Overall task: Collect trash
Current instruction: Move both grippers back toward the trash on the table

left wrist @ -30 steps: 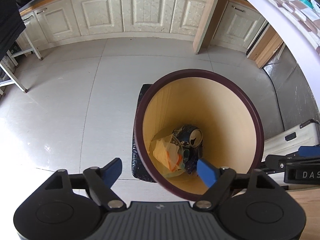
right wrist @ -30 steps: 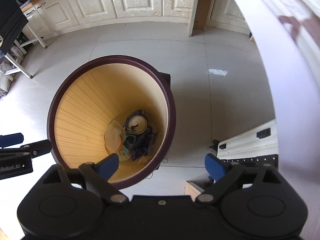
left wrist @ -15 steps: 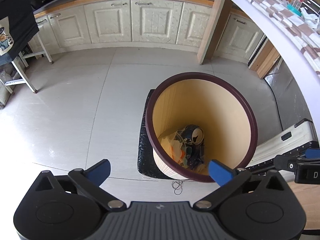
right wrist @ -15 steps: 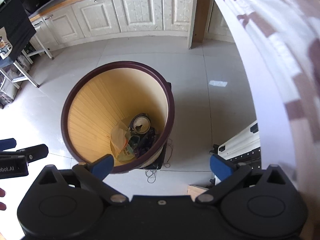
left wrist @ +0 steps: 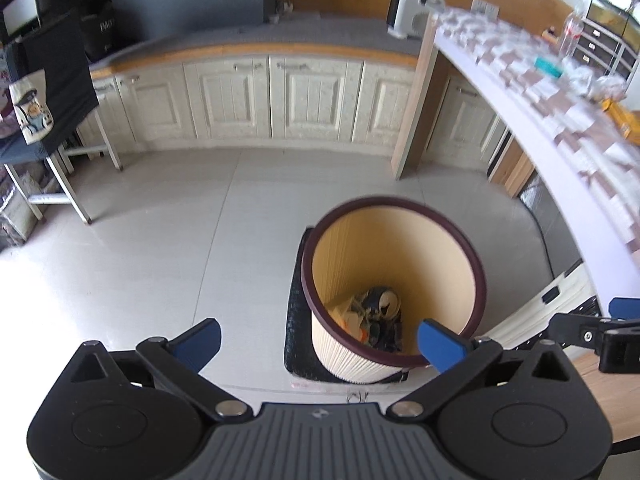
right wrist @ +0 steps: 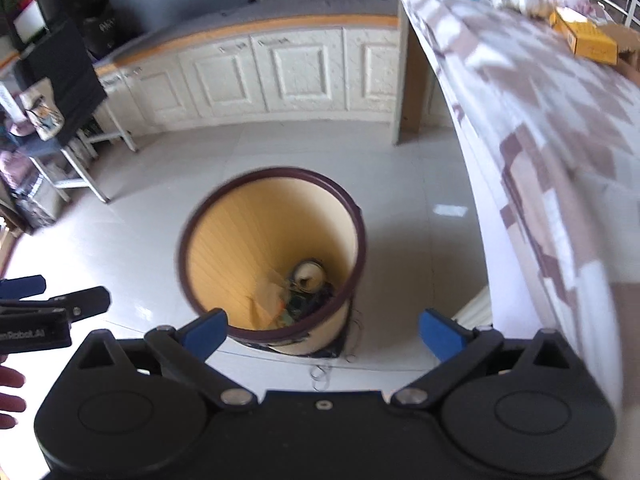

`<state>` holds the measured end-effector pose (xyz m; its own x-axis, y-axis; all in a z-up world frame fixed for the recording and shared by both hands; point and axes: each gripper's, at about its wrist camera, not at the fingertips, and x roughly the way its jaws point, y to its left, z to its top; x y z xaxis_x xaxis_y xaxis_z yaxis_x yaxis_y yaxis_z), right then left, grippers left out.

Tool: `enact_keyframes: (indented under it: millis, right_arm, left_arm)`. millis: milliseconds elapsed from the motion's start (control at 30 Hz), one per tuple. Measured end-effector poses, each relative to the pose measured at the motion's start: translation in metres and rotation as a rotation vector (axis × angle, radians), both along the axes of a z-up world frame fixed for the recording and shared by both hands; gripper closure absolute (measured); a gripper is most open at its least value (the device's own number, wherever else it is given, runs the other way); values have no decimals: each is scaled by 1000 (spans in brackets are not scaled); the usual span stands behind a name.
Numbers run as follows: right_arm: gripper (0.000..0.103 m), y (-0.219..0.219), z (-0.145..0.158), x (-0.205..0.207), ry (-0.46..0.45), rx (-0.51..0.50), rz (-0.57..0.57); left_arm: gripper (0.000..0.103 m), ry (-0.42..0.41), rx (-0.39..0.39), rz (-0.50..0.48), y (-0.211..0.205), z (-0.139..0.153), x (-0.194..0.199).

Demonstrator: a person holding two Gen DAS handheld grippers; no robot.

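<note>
Grippers [left wrist: 318, 338] [right wrist: 322, 334]: two, spread, above one bin [left wrist: 472, 264].

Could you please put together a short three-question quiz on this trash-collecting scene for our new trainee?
1. True or false: the left tongs hold a piece of trash.
2. What lies at the bottom of the bin?
A. nothing
B. a can and wrappers
C. water
3. Fill in: the bin stands on a dark ___ on the floor.

Key: 1 false, both the left and right tongs are open and empty; 2 B; 3 mat.
</note>
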<state>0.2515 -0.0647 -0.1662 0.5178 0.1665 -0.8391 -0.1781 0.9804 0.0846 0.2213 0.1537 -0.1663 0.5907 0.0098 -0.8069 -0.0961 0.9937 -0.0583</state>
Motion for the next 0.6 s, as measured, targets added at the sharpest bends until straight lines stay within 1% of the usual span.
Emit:
enact_keyframes:
  millis: [167, 300, 433, 600]
  right_arm:
    - [0, 7, 29, -16, -83, 11, 39]
    - [0, 6, 54, -26, -154, 10, 59]
    - [0, -1, 79, -36, -242, -1, 71]
    - [0, -17, 116, -51, -349, 15, 77]
  left_arm:
    - [0, -73, -5, 8, 4, 26, -17]
    - [0, -137, 24, 4, 3, 52, -28]
    - [0, -213, 30, -11, -1, 80, -35]
    - [0, -320, 21, -32, -14, 113, -46]
